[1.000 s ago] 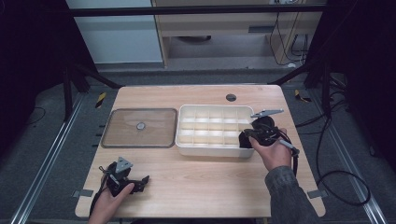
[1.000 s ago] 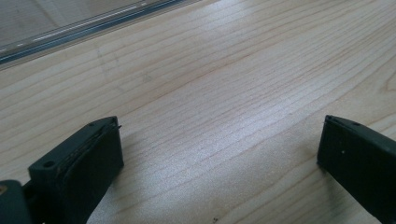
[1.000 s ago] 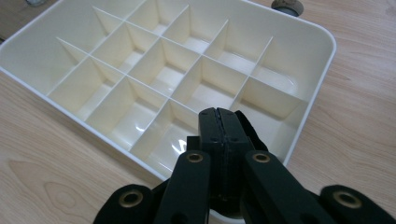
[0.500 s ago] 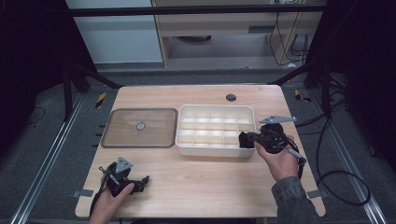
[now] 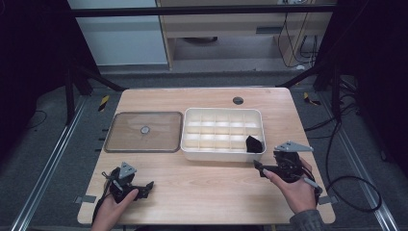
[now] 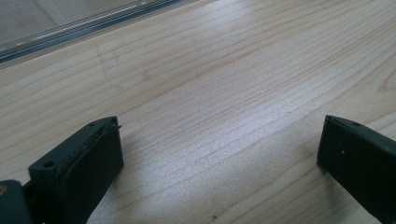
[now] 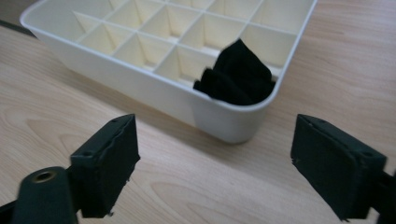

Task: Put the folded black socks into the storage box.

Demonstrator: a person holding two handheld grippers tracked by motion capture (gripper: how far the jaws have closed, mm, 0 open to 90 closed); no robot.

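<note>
Lying crumpled in the lower-right corner compartment of the white divided tray (image 7: 154, 88), the black cloth (image 7: 238, 74) is judged soft and light; a raised fold is being offered to the wide-spread fingers of the right gripper (image 7: 215, 163).

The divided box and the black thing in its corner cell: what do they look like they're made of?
Divided box: likely moulded plastic, cream, smooth, slightly glossy, with thin walls and rounded rim. Black thing: seemingly soft fabric, matte, bunched in folds with a faint weave; exact cloth unclear.
</note>
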